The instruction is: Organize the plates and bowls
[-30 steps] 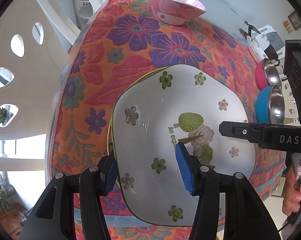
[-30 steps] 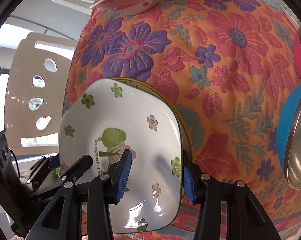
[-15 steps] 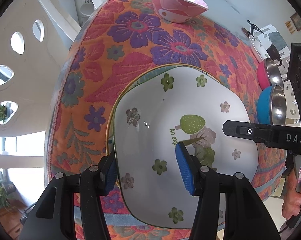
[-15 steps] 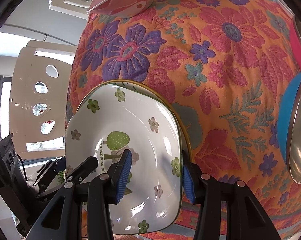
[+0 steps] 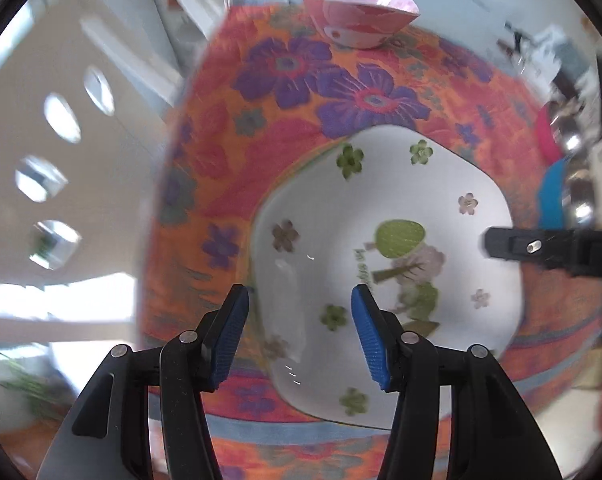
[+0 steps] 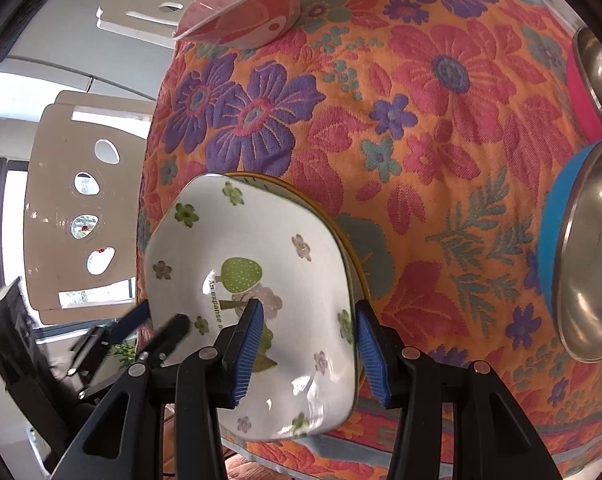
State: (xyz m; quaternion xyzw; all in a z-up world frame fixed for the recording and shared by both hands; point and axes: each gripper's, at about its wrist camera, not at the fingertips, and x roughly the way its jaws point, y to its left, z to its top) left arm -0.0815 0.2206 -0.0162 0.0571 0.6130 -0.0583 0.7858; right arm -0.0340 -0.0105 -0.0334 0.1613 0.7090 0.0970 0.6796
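Note:
A white square bowl (image 5: 381, 208) (image 6: 261, 240) printed with green flowers and a tree sits on a yellow-rimmed plate (image 6: 355, 250) at the near edge of the floral tablecloth. My left gripper (image 5: 299, 336) straddles the bowl's left rim with its jaws apart; a sliver of cloth shows between the outer pad (image 5: 231, 340) and the rim. My right gripper (image 6: 307, 344) is closed over the right rim, with one pad inside the bowl and the outer pad (image 6: 369, 356) against the edge. Each gripper shows in the other's view.
A pink bowl (image 5: 357, 20) (image 6: 245, 12) stands at the far side of the cloth. Two steel bowls, one with a blue outside (image 6: 553, 240) and one pink (image 6: 581, 92), stand to the right. White chairs with oval holes (image 6: 61, 200) stand beyond the table's left edge.
The left gripper has tilted, so the bowl sits further right in its blurred view, and its outer pad has come off the rim. The right gripper keeps its hold.

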